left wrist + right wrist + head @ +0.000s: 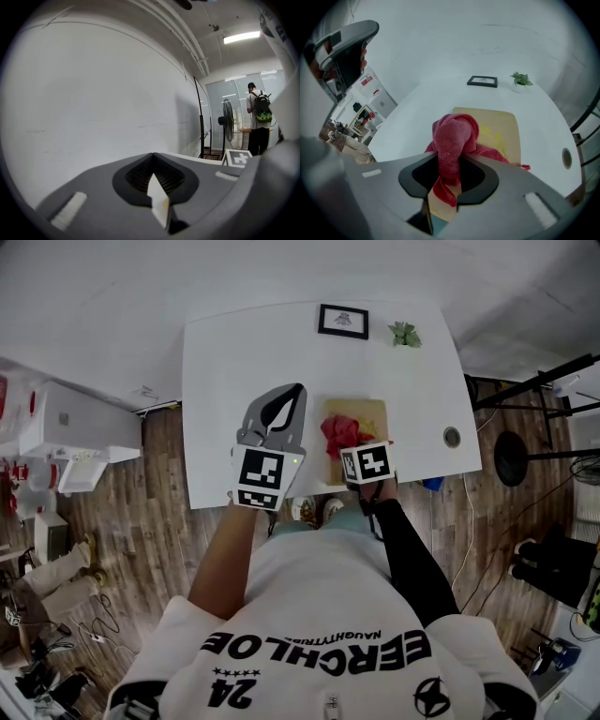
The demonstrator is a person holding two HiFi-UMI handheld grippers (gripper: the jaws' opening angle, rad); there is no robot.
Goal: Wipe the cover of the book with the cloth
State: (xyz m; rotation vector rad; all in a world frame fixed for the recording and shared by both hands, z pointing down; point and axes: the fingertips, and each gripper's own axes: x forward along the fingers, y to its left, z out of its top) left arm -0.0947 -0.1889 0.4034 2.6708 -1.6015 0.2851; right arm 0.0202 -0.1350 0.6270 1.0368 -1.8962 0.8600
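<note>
White table [234, 381] in front of me, with the tan book [506, 126] lying flat near my edge. My left gripper [152, 155] is held up above the table, jaws pressed together on nothing. My right gripper [450, 161] is pinching the red cloth [454, 136] — it's bunched up on the book's cover.
</note>
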